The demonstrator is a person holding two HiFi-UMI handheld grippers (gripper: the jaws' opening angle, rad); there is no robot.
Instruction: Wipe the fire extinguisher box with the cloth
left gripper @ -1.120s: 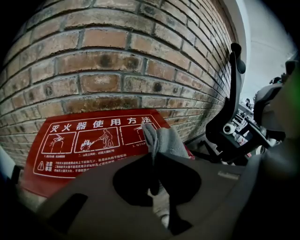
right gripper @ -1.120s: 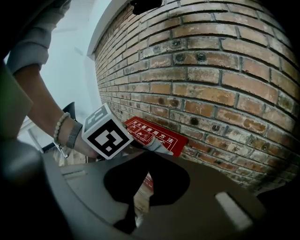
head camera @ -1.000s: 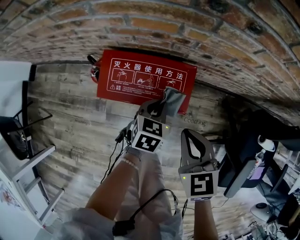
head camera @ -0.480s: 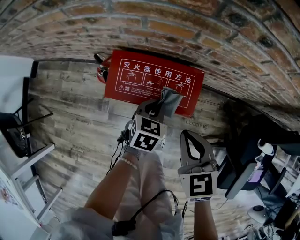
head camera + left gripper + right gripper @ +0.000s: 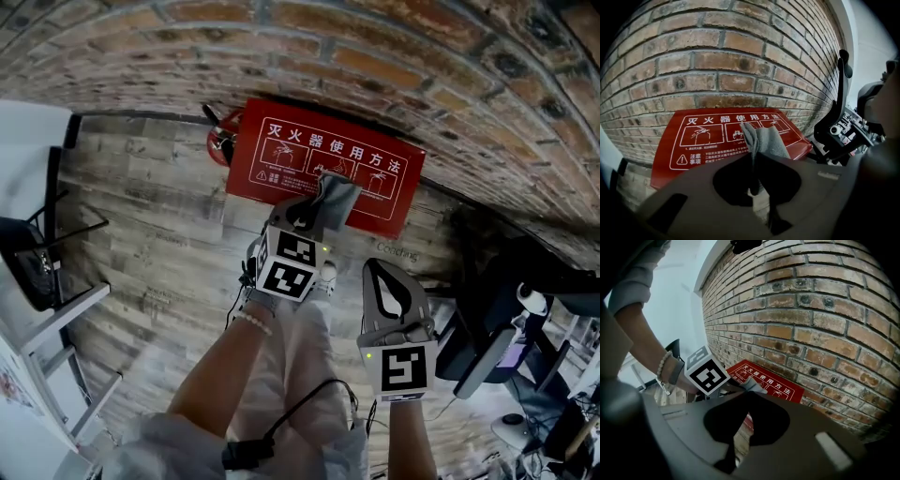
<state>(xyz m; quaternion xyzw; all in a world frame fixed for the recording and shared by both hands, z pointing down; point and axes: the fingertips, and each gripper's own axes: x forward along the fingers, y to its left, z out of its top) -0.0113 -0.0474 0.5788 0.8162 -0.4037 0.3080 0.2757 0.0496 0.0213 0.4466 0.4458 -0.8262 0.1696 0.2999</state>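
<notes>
The red fire extinguisher box [image 5: 323, 161] with white printed instructions lies on the wooden floor against the brick wall. My left gripper [image 5: 317, 214] is shut on a grey cloth [image 5: 336, 195], whose free end hangs over the box's near edge. In the left gripper view the cloth [image 5: 761, 138] sticks up from the left gripper [image 5: 753, 155] in front of the box [image 5: 701, 140]. My right gripper [image 5: 380, 269] hovers lower right of the left one, shut and holding nothing. The right gripper view shows that right gripper [image 5: 749, 395], the box [image 5: 774, 388] and the cloth [image 5: 753, 384].
A brick wall [image 5: 394, 56] runs behind the box. A red extinguisher part [image 5: 217, 145] lies at the box's left end. A white rack [image 5: 37, 309] stands at left, dark office gear [image 5: 511, 309] at right. The person's legs [image 5: 281, 375] are below the grippers.
The left gripper with the cloth has edged closer to the box, so the cloth now sits over the box's lower middle. The right gripper has hardly moved.
</notes>
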